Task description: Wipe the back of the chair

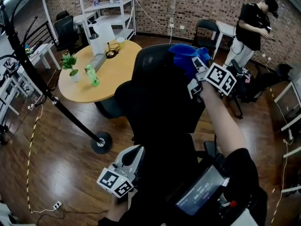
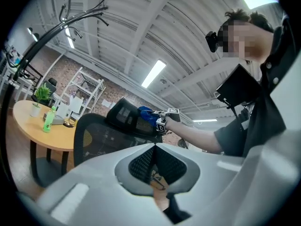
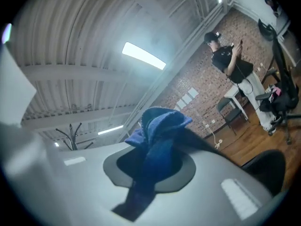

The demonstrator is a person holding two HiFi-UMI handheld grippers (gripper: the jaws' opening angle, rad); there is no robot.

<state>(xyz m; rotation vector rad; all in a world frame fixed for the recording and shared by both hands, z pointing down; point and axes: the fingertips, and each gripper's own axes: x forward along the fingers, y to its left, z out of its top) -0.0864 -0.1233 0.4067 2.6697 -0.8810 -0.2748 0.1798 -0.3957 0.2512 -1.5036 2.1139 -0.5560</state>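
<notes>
A black mesh office chair [image 1: 160, 98] fills the middle of the head view, its back toward me. My right gripper [image 1: 194, 66] is up at the chair's top edge, shut on a bunched blue cloth [image 1: 184, 54] that rests against the headrest. In the right gripper view the cloth [image 3: 160, 131] sticks out from between the jaws of that gripper [image 3: 153, 160]. My left gripper [image 1: 136, 152] hangs low at the left of the chair, apart from it. The left gripper view shows that gripper [image 2: 155, 149] shut with nothing held, and beyond it the chair back [image 2: 103, 140] and the cloth [image 2: 146, 114].
A round wooden table [image 1: 115, 76] stands just beyond the chair, bearing a small plant [image 1: 70, 65], a green bottle [image 1: 92, 75] and a white pitcher [image 1: 101, 34]. A coat stand's pole slants down to its base [image 1: 101, 143] at left. A person [image 1: 251, 27] stands far right.
</notes>
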